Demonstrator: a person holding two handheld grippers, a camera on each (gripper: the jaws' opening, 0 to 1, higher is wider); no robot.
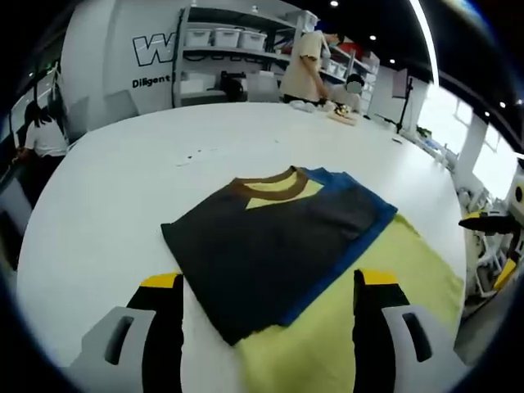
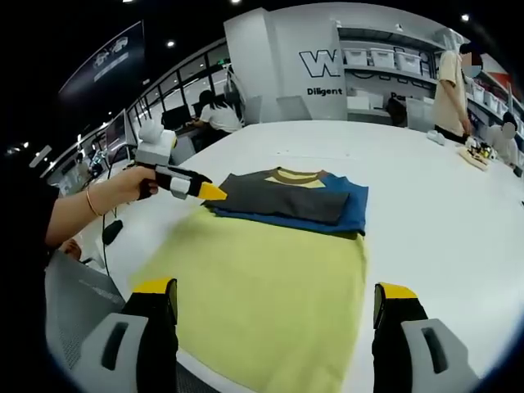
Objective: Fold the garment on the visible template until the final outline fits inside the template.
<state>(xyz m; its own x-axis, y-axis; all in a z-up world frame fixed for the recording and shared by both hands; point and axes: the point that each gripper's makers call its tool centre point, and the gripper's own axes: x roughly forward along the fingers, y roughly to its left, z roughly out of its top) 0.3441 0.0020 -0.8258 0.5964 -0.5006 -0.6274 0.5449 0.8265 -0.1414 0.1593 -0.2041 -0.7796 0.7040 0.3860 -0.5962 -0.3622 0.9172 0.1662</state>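
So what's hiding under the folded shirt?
The folded shirt lies on a yellow-green template, which spreads out toward the camera in the right gripper view. Around that is the white table. The part of the template right beneath the shirt is covered.

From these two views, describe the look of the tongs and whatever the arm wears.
Left tongs and right tongs have black jaws with yellow tips on pale grey slotted bodies. The left ones carry a white handle. The left wrist wears a thin bracelet below a dark sleeve.

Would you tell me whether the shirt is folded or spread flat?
Folded: the shirt lies as a compact layered rectangle, collar up, on the yellow template.
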